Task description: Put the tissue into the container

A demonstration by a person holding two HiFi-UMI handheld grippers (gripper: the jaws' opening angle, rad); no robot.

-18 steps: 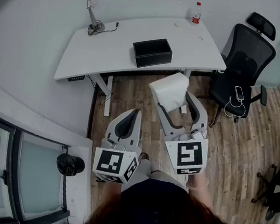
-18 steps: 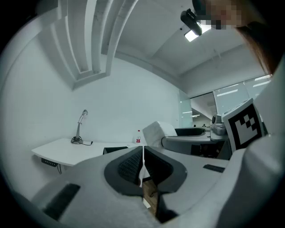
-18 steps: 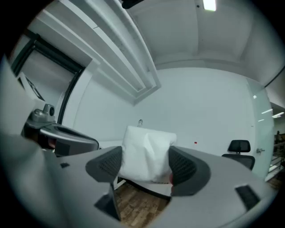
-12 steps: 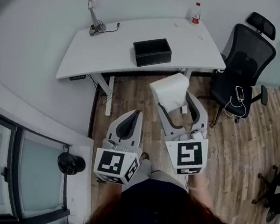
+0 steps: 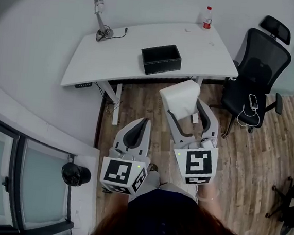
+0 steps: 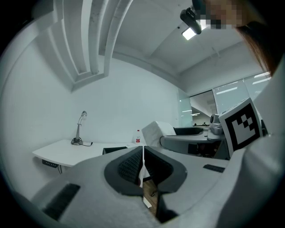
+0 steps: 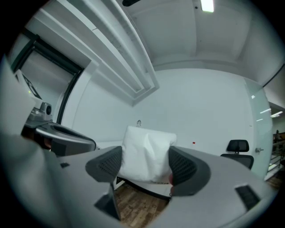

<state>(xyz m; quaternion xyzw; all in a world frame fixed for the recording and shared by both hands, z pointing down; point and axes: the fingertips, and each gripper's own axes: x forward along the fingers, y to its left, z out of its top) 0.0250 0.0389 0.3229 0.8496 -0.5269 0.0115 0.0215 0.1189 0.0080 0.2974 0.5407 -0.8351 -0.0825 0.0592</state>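
**Tissue pack** [image 5: 179, 98]. White, soft-sided, pillow-like block with a smooth, faintly creased wrapper and rounded corners. Place: off the counter [image 5: 106, 53], in the air in front of its near edge, over the wood-plank floor [image 5: 139, 95]. It was held by the right tool [image 5: 185, 108]. That tool's grey jaws stood wide apart, their dark ribbed pads pressed on the pack's two flanks, and the pack filled the gap between them.

**Container** [image 5: 161, 59]. Black, rectangular, open-topped box with straight walls and a matt finish. Place: on the counter, near the middle of its front edge, well apart from the pack.

**Left tool** [image 5: 144, 122]. Grey moulded shell with dark textured pads and a marker cube at the rear. Its jaws were brought together with nothing between them. Place: in front of the counter, farther from it than the right tool.

**Counter.** White, smooth top on white legs. It also carried a gooseneck lamp [image 5: 99, 19] at its far left corner and a red-capped bottle [image 5: 208, 17] at its far right.

**Chair** [image 5: 258, 63]. Black office type with a headrest. Place: at the counter's right end.
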